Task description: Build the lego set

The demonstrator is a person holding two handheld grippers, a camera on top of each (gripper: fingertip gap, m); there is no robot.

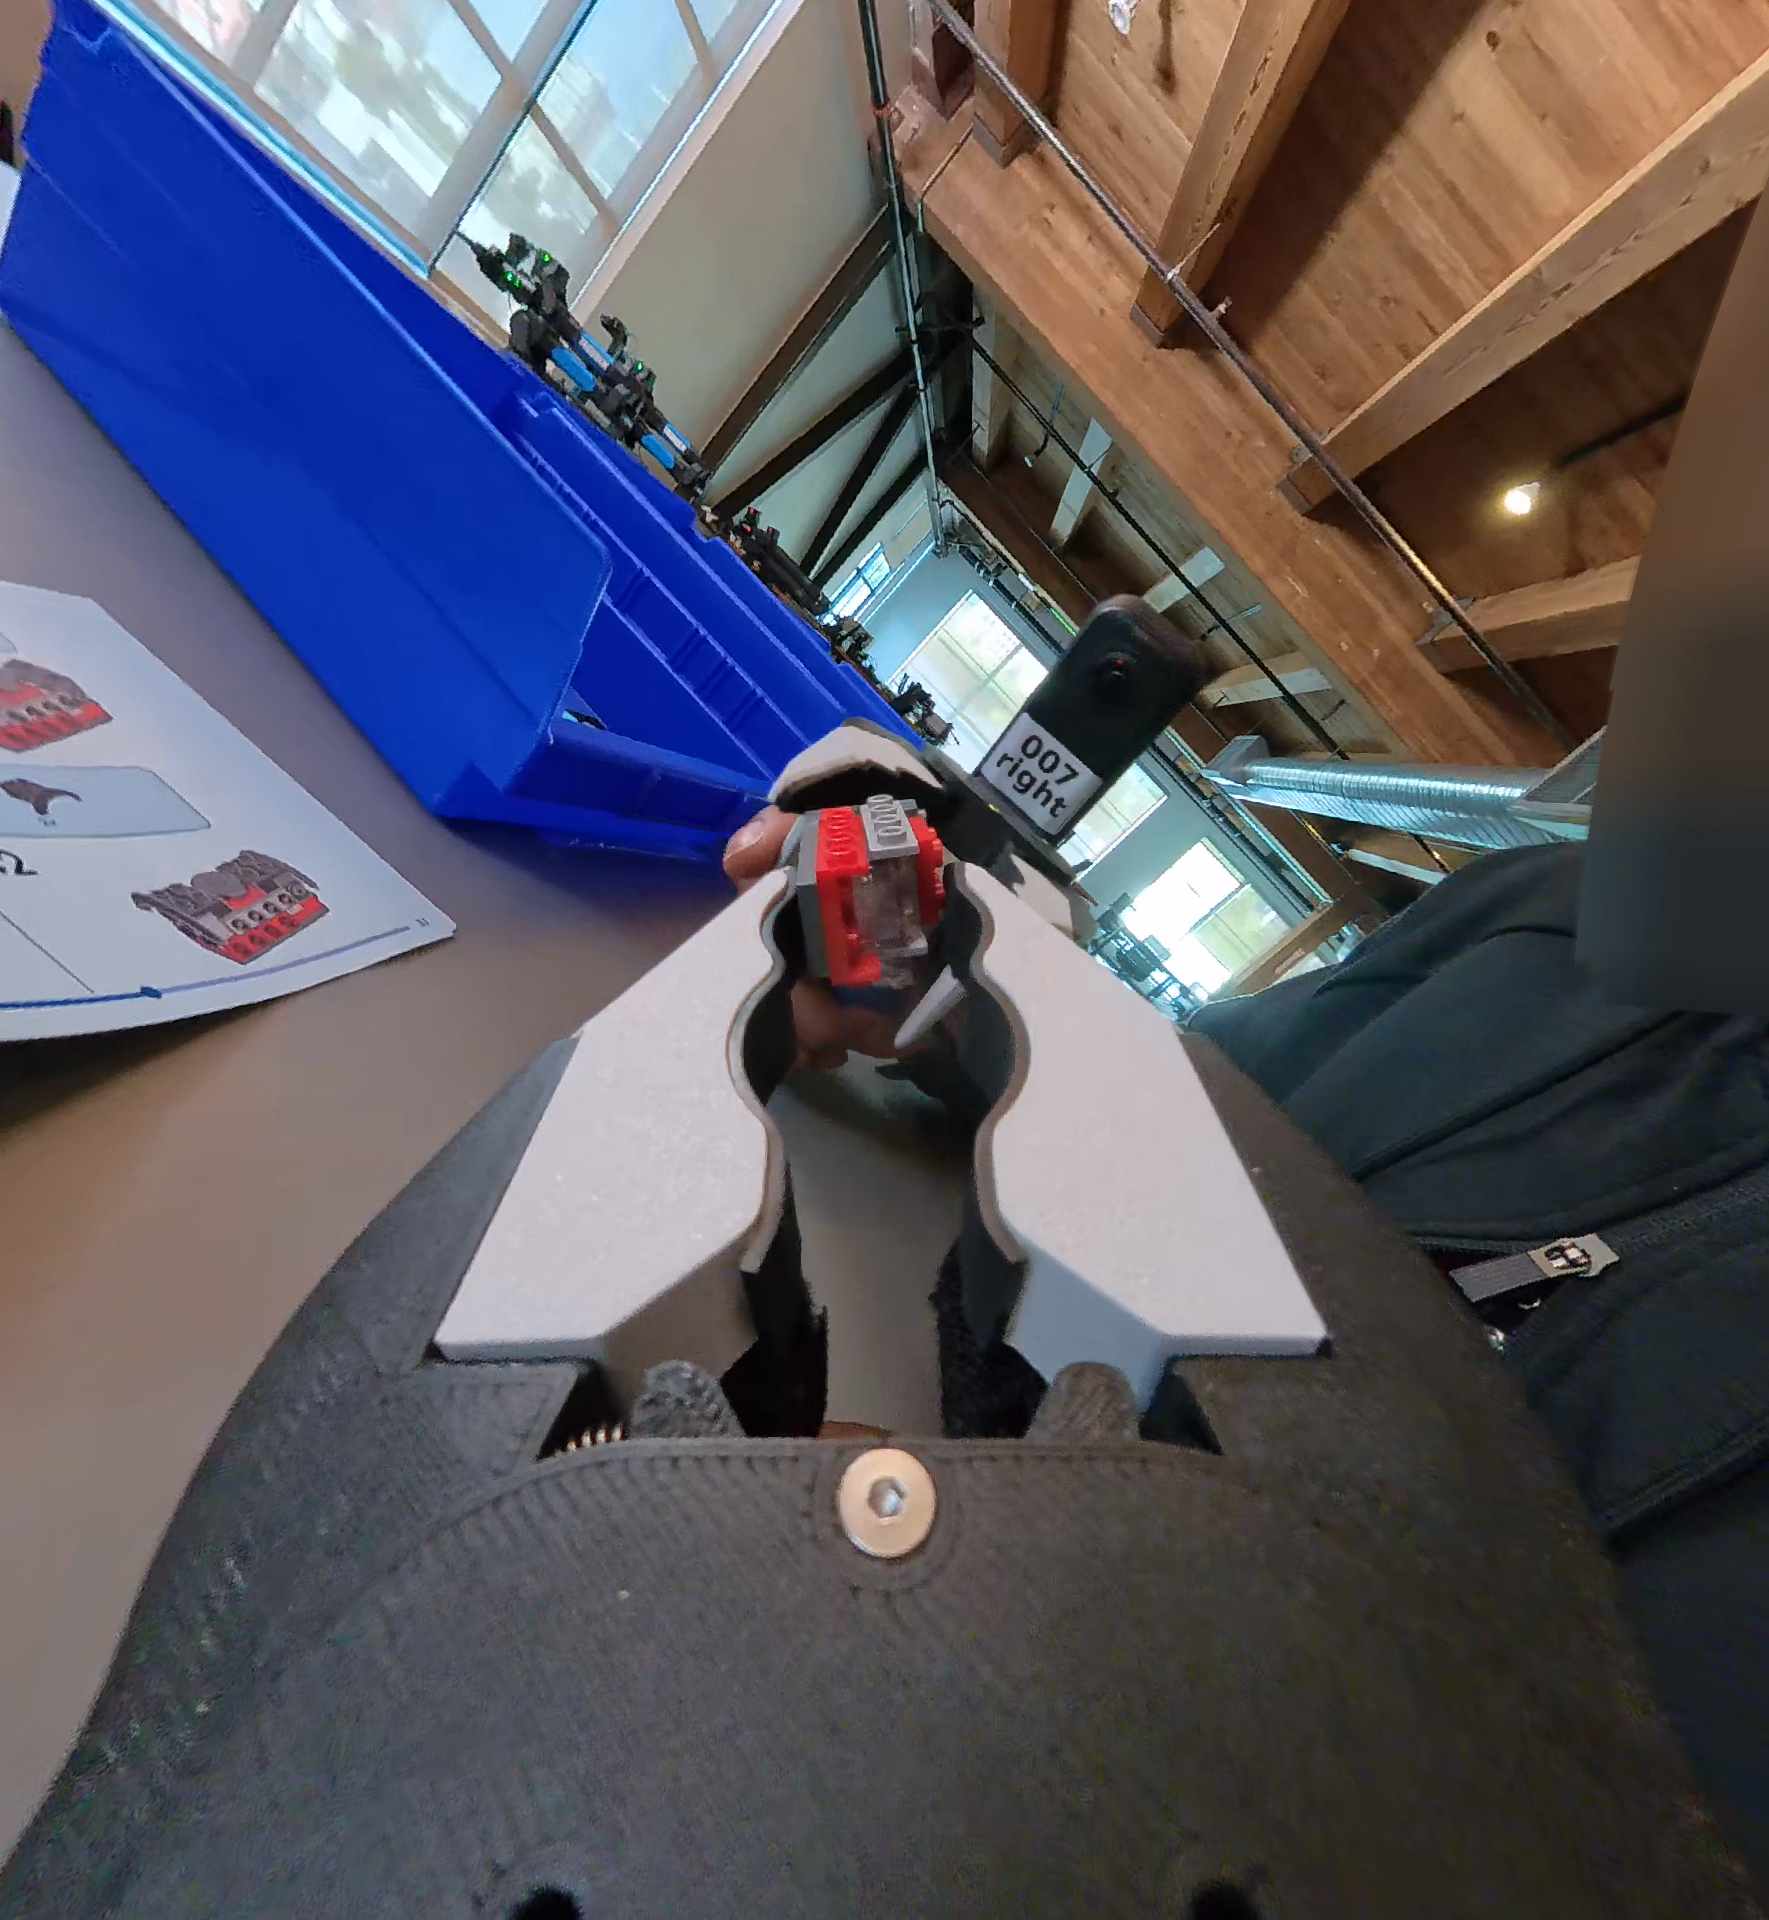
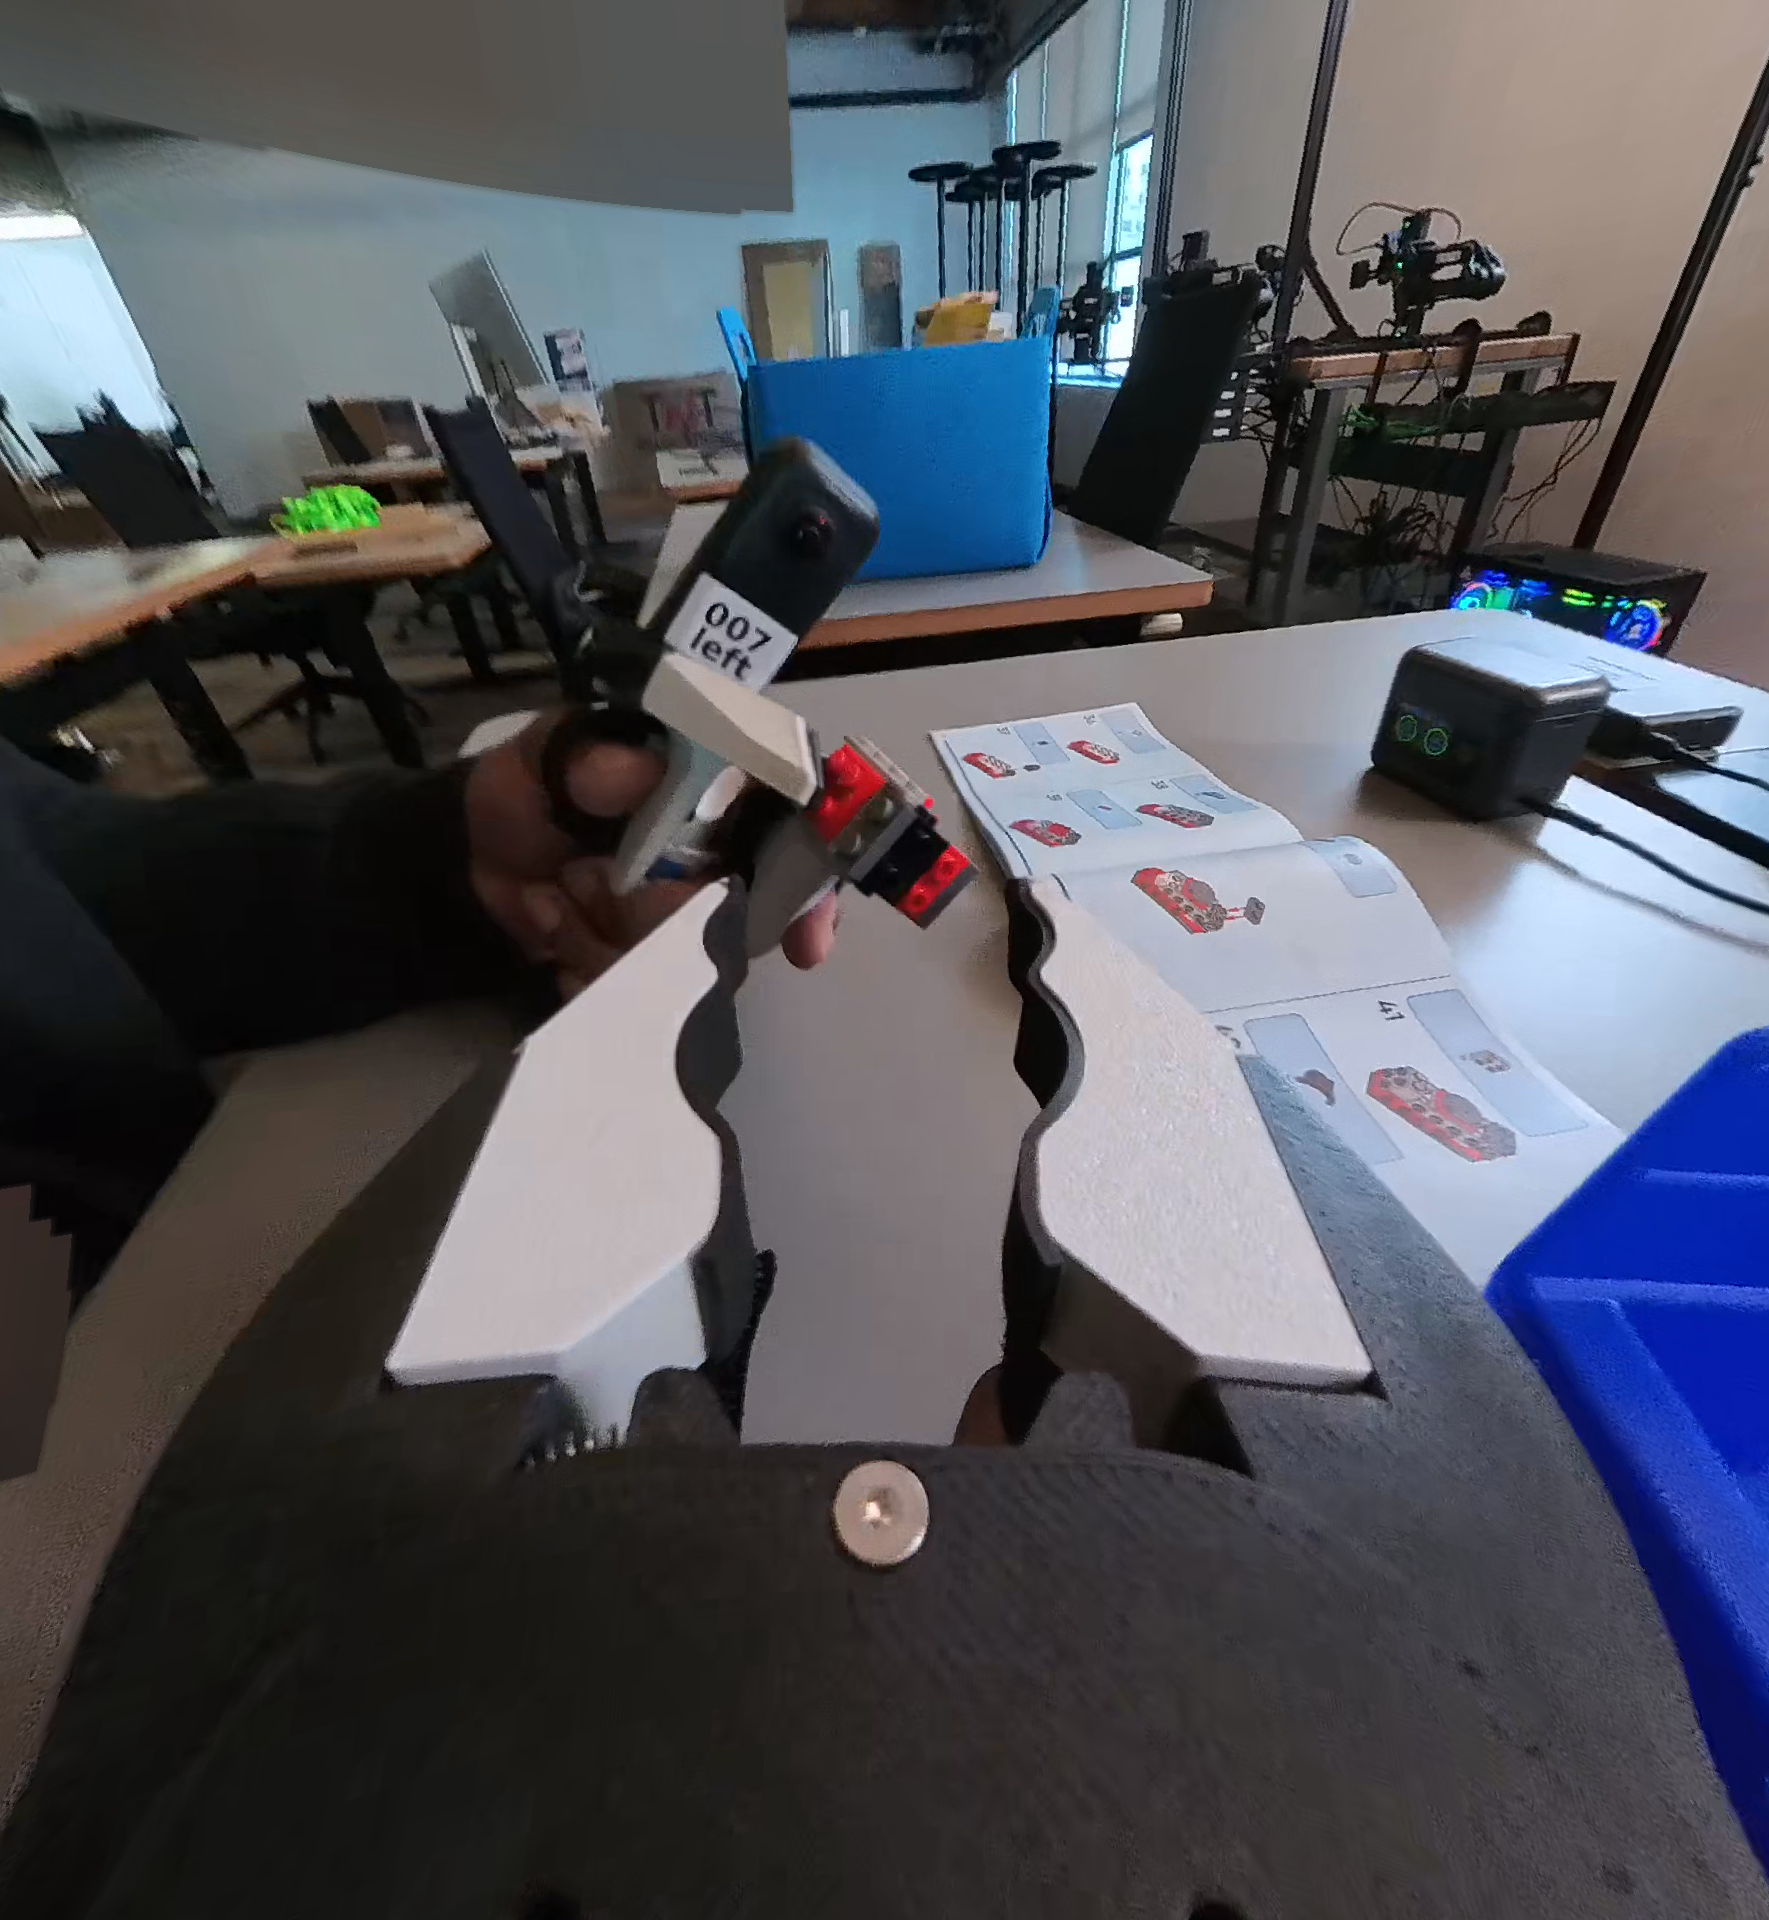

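Observation:
My left gripper (image 1: 864,883) is shut on a small lego assembly (image 1: 859,899) of red, grey and clear bricks and holds it above the table. In the right wrist view the left gripper (image 2: 807,821) holds the assembly (image 2: 890,842) up at the left, with a hand (image 2: 547,831) around its handle. My right gripper (image 2: 875,925) is open and empty, just in front of the assembly and a little below it. One of its fingers (image 1: 828,753) shows just beyond the assembly in the left wrist view.
An open instruction booklet (image 2: 1275,925) lies on the grey table (image 2: 859,1143); it also shows in the left wrist view (image 1: 132,831). A blue parts bin (image 2: 1690,1351) stands at the right, also seen in the left wrist view (image 1: 288,416). A black box with cables (image 2: 1482,727) sits at the far right. Both grippers' tips are close together, under 4 cm apart.

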